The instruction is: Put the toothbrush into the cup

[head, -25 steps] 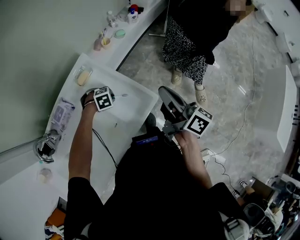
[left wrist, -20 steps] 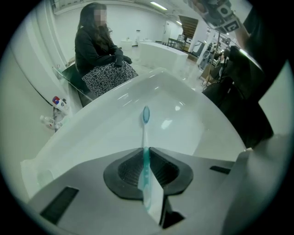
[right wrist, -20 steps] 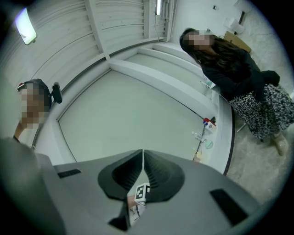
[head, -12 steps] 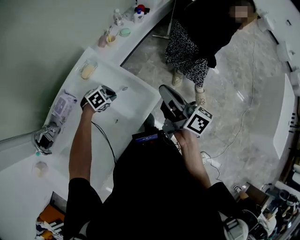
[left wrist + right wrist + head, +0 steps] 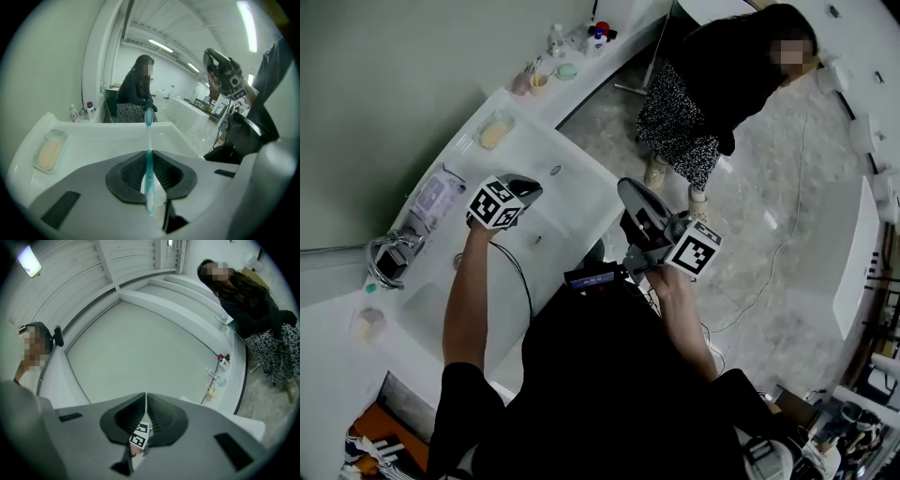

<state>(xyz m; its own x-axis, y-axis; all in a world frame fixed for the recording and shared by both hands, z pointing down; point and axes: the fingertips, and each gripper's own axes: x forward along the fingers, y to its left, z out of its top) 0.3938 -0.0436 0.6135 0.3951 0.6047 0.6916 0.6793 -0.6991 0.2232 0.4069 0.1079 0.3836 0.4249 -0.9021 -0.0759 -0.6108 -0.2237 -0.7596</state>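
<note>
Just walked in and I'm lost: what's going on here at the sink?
A person works with a claw in each hand. The left claw is shut on a teal toothbrush, holding it above the white washbasin counter. The right claw is shut and empty, off to the side. The toothbrush is not in any cup yet.

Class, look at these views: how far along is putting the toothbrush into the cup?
Done: toothbrush clamped in the left gripper, lifted. In hand: it juts out over the sink; right gripper shut, empty. Left: it is in no cup yet; cups stand far off.
</note>
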